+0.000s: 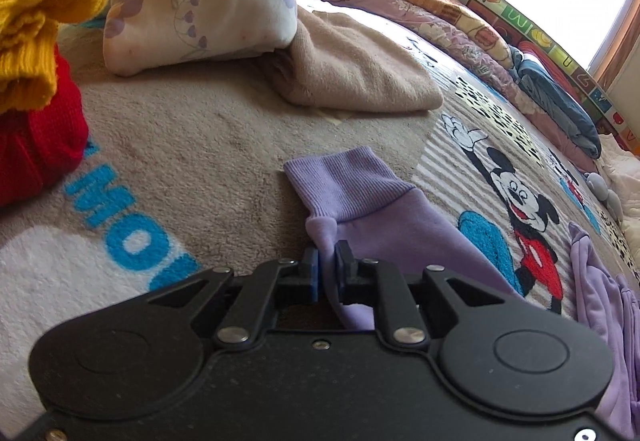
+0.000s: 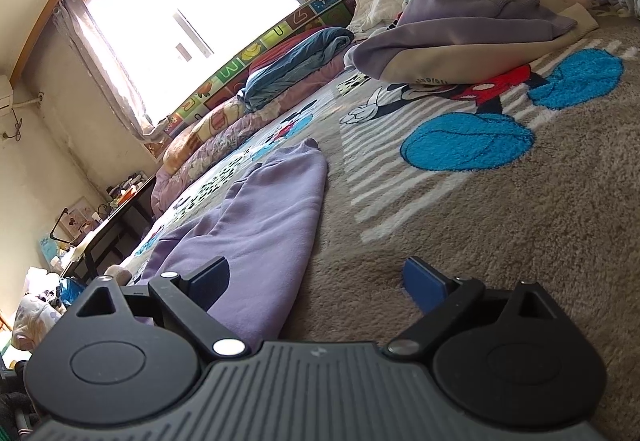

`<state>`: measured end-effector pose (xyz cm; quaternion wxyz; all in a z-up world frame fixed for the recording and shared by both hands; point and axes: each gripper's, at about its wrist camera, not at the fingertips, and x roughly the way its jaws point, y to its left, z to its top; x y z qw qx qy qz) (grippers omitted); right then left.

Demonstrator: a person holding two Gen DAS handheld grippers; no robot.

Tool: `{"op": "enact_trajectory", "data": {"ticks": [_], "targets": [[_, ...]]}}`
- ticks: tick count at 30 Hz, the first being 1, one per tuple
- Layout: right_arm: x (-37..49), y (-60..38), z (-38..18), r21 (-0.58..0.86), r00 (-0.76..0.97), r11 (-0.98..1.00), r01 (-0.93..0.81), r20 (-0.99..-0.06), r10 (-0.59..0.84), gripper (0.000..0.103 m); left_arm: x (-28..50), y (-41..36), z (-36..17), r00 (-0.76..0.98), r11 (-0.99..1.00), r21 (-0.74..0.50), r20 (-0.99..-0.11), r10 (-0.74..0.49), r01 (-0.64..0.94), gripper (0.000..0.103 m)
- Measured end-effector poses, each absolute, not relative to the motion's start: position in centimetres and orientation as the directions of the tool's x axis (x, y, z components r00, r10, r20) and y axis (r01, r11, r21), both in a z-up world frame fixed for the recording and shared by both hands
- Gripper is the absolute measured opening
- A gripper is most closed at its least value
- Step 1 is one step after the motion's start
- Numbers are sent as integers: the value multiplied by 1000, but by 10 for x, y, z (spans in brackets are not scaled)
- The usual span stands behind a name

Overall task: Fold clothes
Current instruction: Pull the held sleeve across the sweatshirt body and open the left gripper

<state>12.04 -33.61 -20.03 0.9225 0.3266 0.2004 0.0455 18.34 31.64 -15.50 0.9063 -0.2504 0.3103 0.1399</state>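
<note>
While the lilac garment (image 1: 384, 217) lies spread across the cartoon-printed blanket (image 1: 208, 137), the step in hand looks like laying its sleeve over the body. On the left, the left gripper (image 1: 327, 261) has a pinch of lilac cloth just behind the ribbed cuff (image 1: 340, 181); its jaws stand nearly together with the fabric bunched between the blue pads, though a sliver of slack shows, so I judge the hold to be loosening rather than firm. To do this well, the cuff should be set flat and square on the blanket before the pads let go fully, and the cloth drawn taut enough that no ridge stays under the fold. That gripper tilts downward toward the blanket, low over the sleeve, with a red and yellow knit bundle (image 1: 36, 81) off to its left. To the right, the right gripper (image 2: 316, 281) hovers low and almost level, its jaws spread wide and holding nothing; one finger overlaps the lilac garment's edge (image 2: 260, 233), the other sits over bare blanket (image 2: 500, 209). It seems poised to steady or take that edge next.
</note>
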Motion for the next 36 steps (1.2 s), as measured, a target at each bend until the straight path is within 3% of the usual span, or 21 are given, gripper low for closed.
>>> {"op": "enact_trajectory", "data": {"ticks": [5, 11, 16, 21, 25, 28, 32, 36], "targets": [[120, -337, -200, 628, 915, 777, 44, -337, 221, 94, 177, 313, -151, 753, 810, -359, -641, 147, -463, 16], [118, -337, -199, 630, 913, 775, 48, -343, 221, 94, 167, 281, -125, 724, 812, -183, -588, 362, -555, 24], [116, -336, -198, 623, 912, 780, 50, -347, 219, 94, 186, 254, -118, 791, 906, -134, -549, 269, -402, 24], [116, -334, -199, 616, 913, 786, 48, -346, 216, 95, 219, 248, -130, 768, 918, -146, -603, 214, -370, 24], [117, -334, -200, 613, 914, 789, 37, -339, 221, 97, 245, 260, -142, 684, 878, -102, -670, 288, -468, 26], [118, -334, -201, 614, 915, 789, 29, -334, 226, 99, 248, 281, -140, 667, 821, -167, -680, 305, -545, 26], [120, -334, -202, 615, 917, 788, 23, -327, 229, 99, 244, 280, -131, 661, 816, -163, -681, 314, -555, 27], [120, -336, -202, 624, 920, 782, 18, -317, 231, 99, 219, 259, -111, 675, 795, -229, -683, 280, -561, 73]]}}
